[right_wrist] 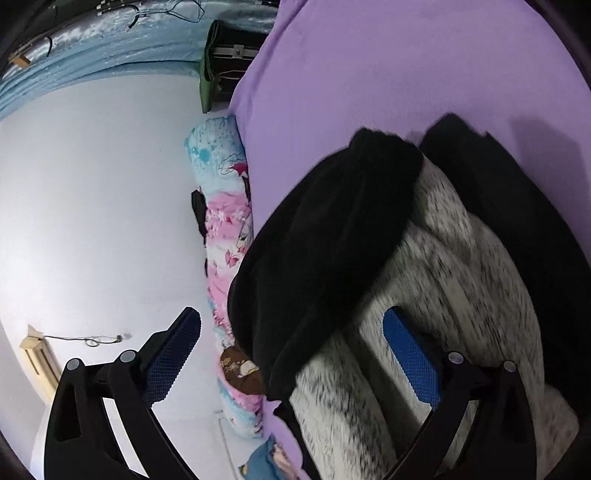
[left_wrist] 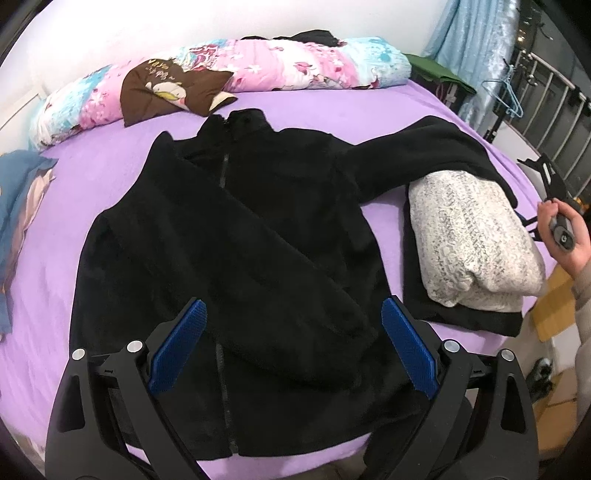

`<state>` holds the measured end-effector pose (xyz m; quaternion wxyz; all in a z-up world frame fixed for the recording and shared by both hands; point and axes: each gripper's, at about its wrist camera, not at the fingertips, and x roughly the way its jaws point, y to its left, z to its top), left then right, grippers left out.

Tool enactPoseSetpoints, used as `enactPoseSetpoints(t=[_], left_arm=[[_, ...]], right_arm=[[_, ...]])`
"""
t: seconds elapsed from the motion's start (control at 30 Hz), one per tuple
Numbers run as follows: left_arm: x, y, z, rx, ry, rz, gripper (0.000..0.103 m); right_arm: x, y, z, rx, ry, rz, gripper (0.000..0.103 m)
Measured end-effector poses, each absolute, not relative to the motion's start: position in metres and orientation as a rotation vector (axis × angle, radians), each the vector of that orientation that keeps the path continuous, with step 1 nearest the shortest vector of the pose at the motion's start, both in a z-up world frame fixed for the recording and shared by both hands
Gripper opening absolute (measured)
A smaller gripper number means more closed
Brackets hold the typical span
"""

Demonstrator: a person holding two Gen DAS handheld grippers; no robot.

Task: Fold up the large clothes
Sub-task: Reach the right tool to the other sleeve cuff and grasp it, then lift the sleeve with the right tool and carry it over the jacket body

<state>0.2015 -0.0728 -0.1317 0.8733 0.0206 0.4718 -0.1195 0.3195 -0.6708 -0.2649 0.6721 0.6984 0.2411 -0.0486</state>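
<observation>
Black fleece jacket (left_wrist: 236, 236) spread flat on purple bed sheet (left_wrist: 92, 177).

Left to right: floral quilt roll (left_wrist: 258, 70) along the far edge; left gripper (left_wrist: 291, 343), fingers wide and holding nothing, above the jacket hem; one sleeve (right_wrist: 325, 243) draped over folded white-grey knit (left_wrist: 472, 240); right gripper (right_wrist: 295, 354), fingers wide, holding nothing, over that knit.

Bed with purple sheet (left_wrist: 92, 177) against a white wall (left_wrist: 110, 33); floral quilt (left_wrist: 295, 62) rolled along the wall. Blue curtain (left_wrist: 469, 40) and metal railing (left_wrist: 546, 96) at right, possibly a window. Light is even.
</observation>
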Motion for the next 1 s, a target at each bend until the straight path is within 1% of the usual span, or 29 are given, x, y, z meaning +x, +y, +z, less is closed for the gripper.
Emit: enactPoseSetpoints(t=[0.13,0.3,0.43,0.47,0.5,0.53,0.57,0.6,0.63,0.67,0.7,0.8,0.9,1.0], left_arm=[[0.203,-0.066,-0.137,0.020,1.004,-0.237,0.092],[0.202,-0.063,-0.135,0.025,1.000,-0.246,0.092],[0.202,-0.057,-0.132,0.017,0.994,-0.241,0.092],[0.202,-0.055,-0.132,0.012,0.998,-0.240,0.092],[0.203,-0.053,-0.133,0.008,1.001,-0.239,0.092],[0.203,-0.052,-0.133,0.004,1.008,-0.236,0.092],[0.202,-0.051,-0.133,0.002,1.009,-0.236,0.092],[0.201,-0.050,-0.133,0.001,1.008,-0.239,0.092],[0.200,-0.049,-0.132,0.002,1.006,-0.239,0.092],[0.199,-0.048,-0.131,0.004,1.001,-0.239,0.092],[0.197,-0.047,-0.130,0.004,0.998,-0.240,0.092],[0.196,-0.041,-0.128,-0.007,0.997,-0.234,0.092],[0.195,-0.032,-0.124,-0.032,0.988,-0.226,0.092],[0.201,-0.019,-0.119,-0.085,0.994,-0.228,0.092]], right_arm=[[0.341,-0.672,-0.260,1.519,0.581,-0.125,0.098],[0.348,-0.679,-0.269,1.526,0.571,-0.169,0.098],[0.352,-0.680,-0.272,1.501,0.560,-0.192,0.094],[0.349,-0.678,-0.271,1.489,0.558,-0.201,0.090],[0.343,-0.676,-0.269,1.472,0.560,-0.210,0.080],[0.342,-0.676,-0.268,1.457,0.562,-0.217,0.074],[0.341,-0.675,-0.267,1.441,0.568,-0.222,0.056],[0.341,-0.675,-0.268,1.442,0.564,-0.200,0.030],[0.342,-0.675,-0.270,1.449,0.572,-0.185,0.023],[0.342,-0.675,-0.271,1.450,0.573,-0.182,0.021],[0.342,-0.674,-0.270,1.445,0.566,-0.182,0.017],[0.340,-0.671,-0.260,1.393,0.545,-0.176,0.013],[0.341,-0.664,-0.231,1.297,0.493,-0.136,0.013],[0.346,-0.648,-0.189,1.139,0.451,-0.067,0.013]])
